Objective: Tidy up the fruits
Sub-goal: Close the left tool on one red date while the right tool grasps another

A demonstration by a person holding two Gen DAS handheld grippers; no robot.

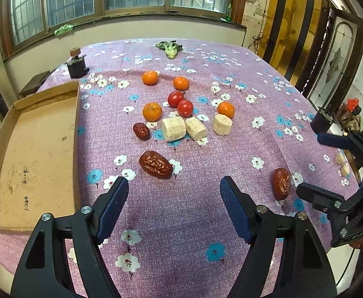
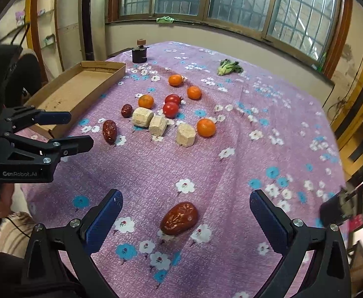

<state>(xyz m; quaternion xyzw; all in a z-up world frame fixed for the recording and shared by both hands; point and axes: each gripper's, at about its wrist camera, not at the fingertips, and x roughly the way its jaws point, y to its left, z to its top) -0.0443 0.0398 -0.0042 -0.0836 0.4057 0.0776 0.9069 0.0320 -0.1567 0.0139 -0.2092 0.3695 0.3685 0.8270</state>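
Both claws are held above a table (image 1: pixel 268 94) covered by a purple floral cloth. The left claw (image 1: pixel 174 188) is spread wide and grips nothing; a red date (image 1: pixel 156 165) lies just ahead of its fingertips. The right claw (image 2: pixel 186 201) is likewise wide open and empty — a second red date (image 2: pixel 179 218) lies on the cloth between its fingers, untouched.

The remaining fruit is clustered mid-table: four oranges, the nearest-left one (image 1: pixel 152 111) beside two touching tomatoes (image 1: pixel 180 103), a small date (image 1: pixel 141 131), and three pale cylindrical pieces (image 1: pixel 173 129) in a rough row, two of them touching.

An open cardboard tray (image 1: pixel 0 134) sits at the table's left edge, with no fruit seen in it. A leafy green vegetable (image 1: pixel 169 48) lies at the far edge, well apart from the cluster — a dark block (image 1: pixel 76 66) stands near the far-left corner.
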